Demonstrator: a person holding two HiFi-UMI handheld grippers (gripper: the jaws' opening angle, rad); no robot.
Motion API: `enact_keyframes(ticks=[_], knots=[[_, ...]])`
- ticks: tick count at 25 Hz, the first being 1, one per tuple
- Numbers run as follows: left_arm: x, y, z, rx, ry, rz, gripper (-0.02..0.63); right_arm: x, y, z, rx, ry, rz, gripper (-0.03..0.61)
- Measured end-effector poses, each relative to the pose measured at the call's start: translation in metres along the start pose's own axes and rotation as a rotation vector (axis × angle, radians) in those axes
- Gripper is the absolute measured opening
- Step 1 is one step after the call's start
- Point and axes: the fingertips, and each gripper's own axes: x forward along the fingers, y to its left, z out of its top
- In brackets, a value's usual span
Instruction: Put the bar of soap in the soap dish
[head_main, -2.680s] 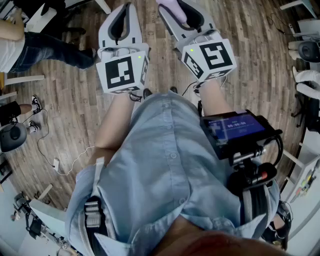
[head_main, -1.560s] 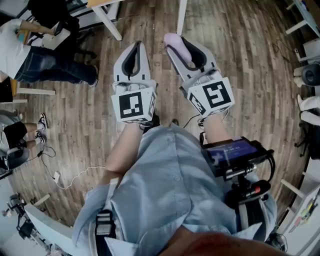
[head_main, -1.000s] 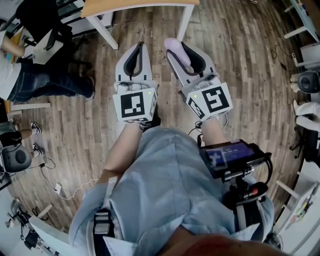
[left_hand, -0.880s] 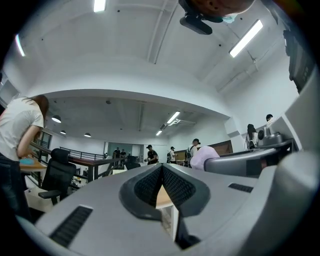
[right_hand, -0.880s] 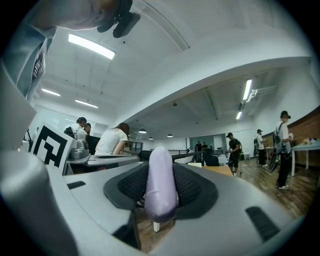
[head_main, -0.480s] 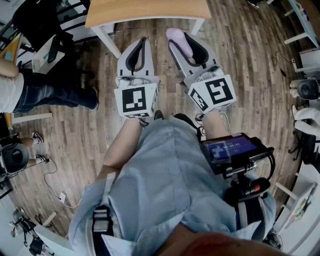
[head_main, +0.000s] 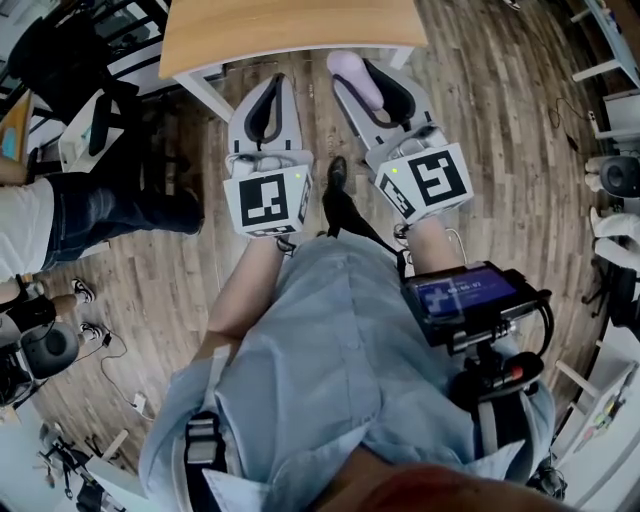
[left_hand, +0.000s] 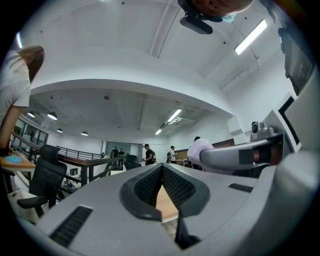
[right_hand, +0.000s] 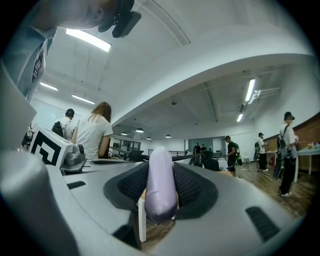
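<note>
1. The left hand-held gripper (left_hand: 161, 169) has its jaws closed together, with nothing between them.
2. The right hand-held gripper (right_hand: 160, 172) clamps a pale lilac, rounded bar of soap (right_hand: 161, 196), which juts past its tips.
3. A light wooden table (head_main: 290, 25) stands just ahead of both. No soap dish shows. This looks like the carry, and the dish must be found next.
</note>
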Motion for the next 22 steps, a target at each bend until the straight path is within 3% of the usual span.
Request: enact_keyframes(ticks=[6,8,12,14,18,22], knots=[[0.065,0.026,-0.017,0.005,0.007,0.01,0.009,0.053,-0.042,-0.01,0.003,0.005,0.006,0.162],[0.043,0.035,-0.008,0.004,0.007,0.029,0.009,0.049,-0.016,-0.004,0.0,0.009,0.032,0.163],[-0.063,0.034,0.033,0.032,0.014,0.111,0.009,-0.006,0.079,0.026,0.01,-0.002,0.139,0.162],[-0.091,0.028,0.046,0.048,0.016,0.13,0.009,-0.024,0.1,0.034,0.015,-0.013,0.168,0.162],[-0.086,0.021,0.062,0.072,-0.005,0.167,0.008,-0.023,0.092,0.045,0.003,-0.035,0.211,0.161],[-0.039,0.042,0.055,0.083,0.012,0.206,0.008,0.023,0.06,0.039,0.02,-0.019,0.249,0.161]])
